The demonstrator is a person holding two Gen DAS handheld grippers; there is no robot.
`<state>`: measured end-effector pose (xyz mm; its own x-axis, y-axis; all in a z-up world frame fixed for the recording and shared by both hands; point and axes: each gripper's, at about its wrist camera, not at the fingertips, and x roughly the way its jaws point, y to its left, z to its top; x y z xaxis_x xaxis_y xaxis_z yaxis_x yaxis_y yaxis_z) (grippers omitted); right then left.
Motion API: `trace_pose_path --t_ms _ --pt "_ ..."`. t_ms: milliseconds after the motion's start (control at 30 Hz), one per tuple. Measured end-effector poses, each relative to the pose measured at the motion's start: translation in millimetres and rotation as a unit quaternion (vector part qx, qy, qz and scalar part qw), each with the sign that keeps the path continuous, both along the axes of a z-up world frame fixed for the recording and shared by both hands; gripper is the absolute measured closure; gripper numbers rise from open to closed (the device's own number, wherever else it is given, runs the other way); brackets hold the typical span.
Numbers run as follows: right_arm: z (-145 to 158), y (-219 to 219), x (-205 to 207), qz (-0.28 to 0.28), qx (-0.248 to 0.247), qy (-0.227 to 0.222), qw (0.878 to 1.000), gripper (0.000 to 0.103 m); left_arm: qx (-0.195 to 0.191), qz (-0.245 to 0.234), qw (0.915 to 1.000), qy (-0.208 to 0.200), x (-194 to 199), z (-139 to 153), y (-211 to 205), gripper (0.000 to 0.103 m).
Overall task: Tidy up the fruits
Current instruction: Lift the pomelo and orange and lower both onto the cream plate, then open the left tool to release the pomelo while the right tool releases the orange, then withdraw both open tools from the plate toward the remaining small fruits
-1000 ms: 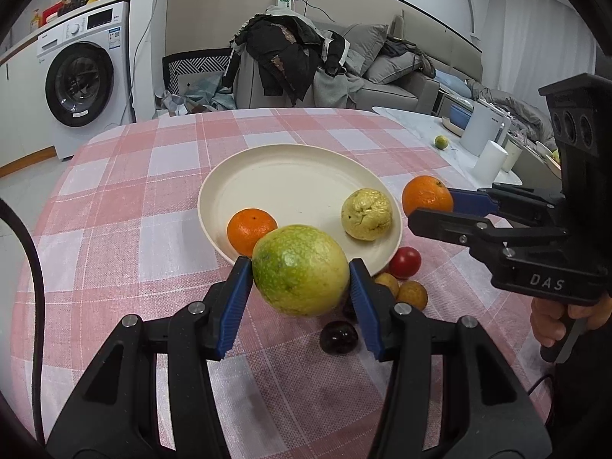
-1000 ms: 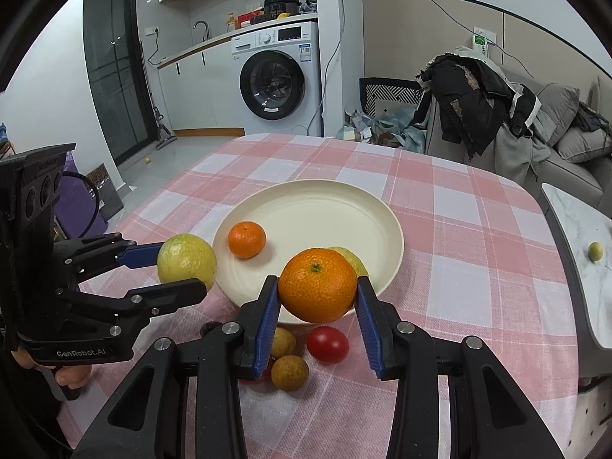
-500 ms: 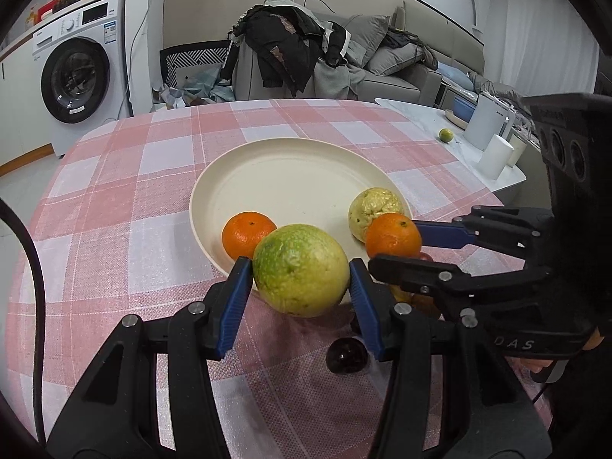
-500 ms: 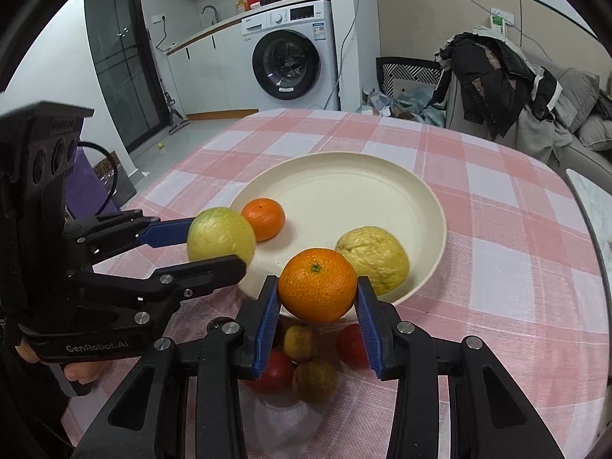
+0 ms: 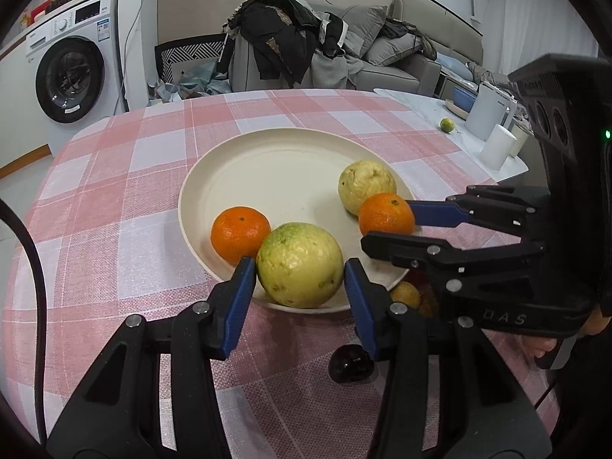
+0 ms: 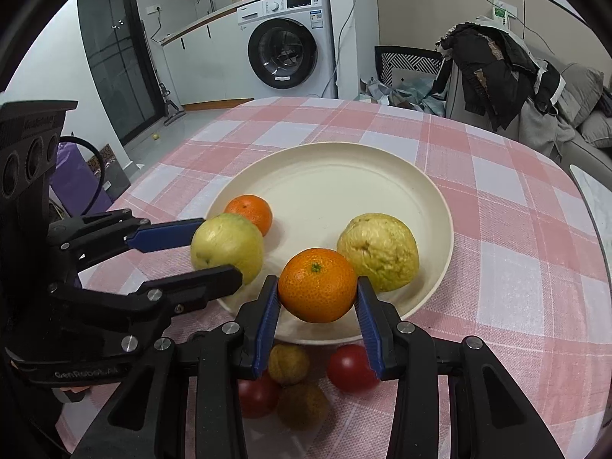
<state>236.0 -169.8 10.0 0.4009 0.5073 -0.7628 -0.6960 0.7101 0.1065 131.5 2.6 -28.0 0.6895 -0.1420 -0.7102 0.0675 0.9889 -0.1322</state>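
A cream plate [image 5: 275, 160] [image 6: 344, 176] sits on the pink checked tablecloth. On it lie a small orange [image 5: 240, 234] [image 6: 249, 213] and a pale yellow bumpy fruit [image 5: 366, 184] [image 6: 378, 251]. My left gripper [image 5: 300, 281] [image 6: 214, 246] is shut on a green-yellow guava [image 5: 299, 264] [image 6: 227, 246], held over the plate's near rim. My right gripper [image 6: 317, 300] [image 5: 386, 223] is shut on an orange [image 6: 317, 285] [image 5: 386, 214], held over the plate's near edge beside the bumpy fruit.
Small fruits lie on the cloth in front of the plate: red tomatoes [image 6: 350, 367], brownish-yellow round fruits [image 6: 287, 363] and a dark plum [image 5: 350, 363]. A side table with white containers [image 5: 491, 114] stands to the right. A washing machine [image 6: 287, 49] and a sofa stand behind.
Both grippers have moved forward with their fruits, from over the cloth to over the plate's near rim. The plate's own fruits have not moved.
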Motion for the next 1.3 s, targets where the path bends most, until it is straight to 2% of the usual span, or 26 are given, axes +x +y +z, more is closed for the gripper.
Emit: trace_pose_path --t_ms 400,600,767,833,967,1000,1100,1300 --pt "-6 -8 15 -0.020 0.001 0.009 1.000 0.062 -0.002 0.008 1.0000 -0.003 1 0 1 0.058" --pt "-4 -12 12 -0.027 0.005 0.000 1.000 0.061 -0.005 0.021 0.9997 -0.014 -13 10 4 0.056" --pt "7 -26 5 -0.031 0.018 -0.004 0.999 0.045 0.026 0.047 0.9978 -0.038 -36 22 3 0.029" --pt "11 -33 -1 -0.035 0.023 -0.010 0.999 0.024 0.029 0.048 0.9975 -0.043 -45 27 4 0.019" --pt "17 -48 -10 -0.044 0.030 -0.010 0.999 0.009 0.041 0.057 0.9963 -0.049 -60 31 4 0.015" --pt "18 -51 -12 -0.049 0.027 -0.012 0.998 0.003 0.041 0.057 0.9962 -0.050 -63 31 4 0.014" --pt "17 -58 -19 -0.056 0.016 -0.010 0.998 0.001 0.026 0.055 0.9965 -0.058 -72 30 7 0.005" --pt "9 -62 -28 -0.042 0.005 -0.009 0.999 0.001 0.013 0.062 0.9961 -0.062 -75 31 16 0.004"
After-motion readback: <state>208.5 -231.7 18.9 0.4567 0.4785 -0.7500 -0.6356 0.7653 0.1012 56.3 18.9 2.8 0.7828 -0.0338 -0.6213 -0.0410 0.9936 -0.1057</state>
